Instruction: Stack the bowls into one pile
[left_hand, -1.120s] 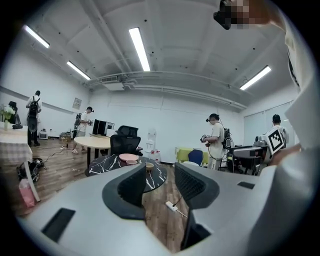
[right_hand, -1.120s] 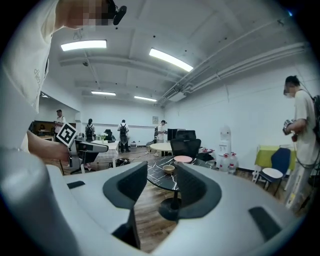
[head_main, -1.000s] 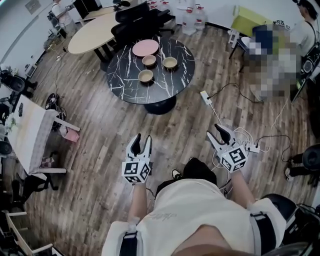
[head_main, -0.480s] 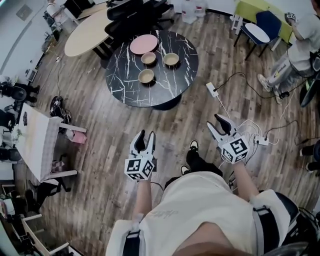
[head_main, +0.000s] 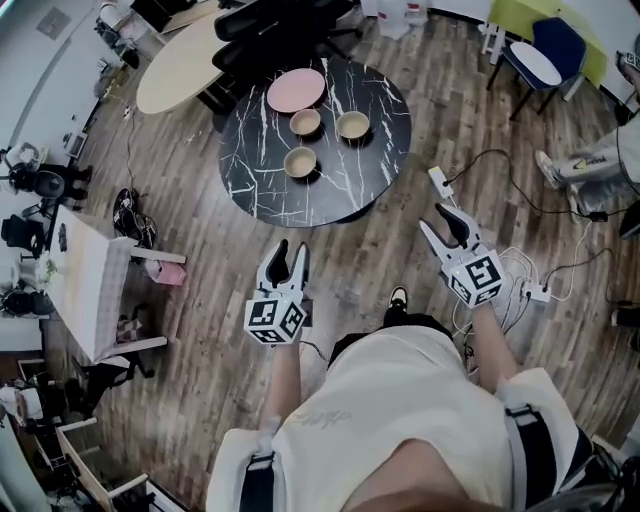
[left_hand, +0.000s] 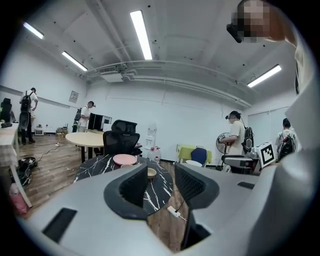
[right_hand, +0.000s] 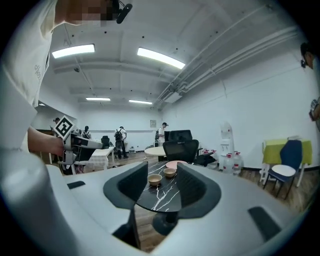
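Observation:
Three tan bowls stand apart on a round black marble table: one at the back left, one at the back right, one nearer me. A pink plate lies behind them. My left gripper and right gripper hang open and empty over the wooden floor, short of the table. In the left gripper view one bowl and the plate show past the open left gripper. In the right gripper view two bowls show between the open jaws.
A power strip with cables lies on the floor right of the table. Black office chairs and a beige oval table stand behind it. A white table is at the left, a blue chair and a person's leg at the right.
The person has walked forward: the marble table and bowls lie closer to both grippers. Both grippers stay open and empty.

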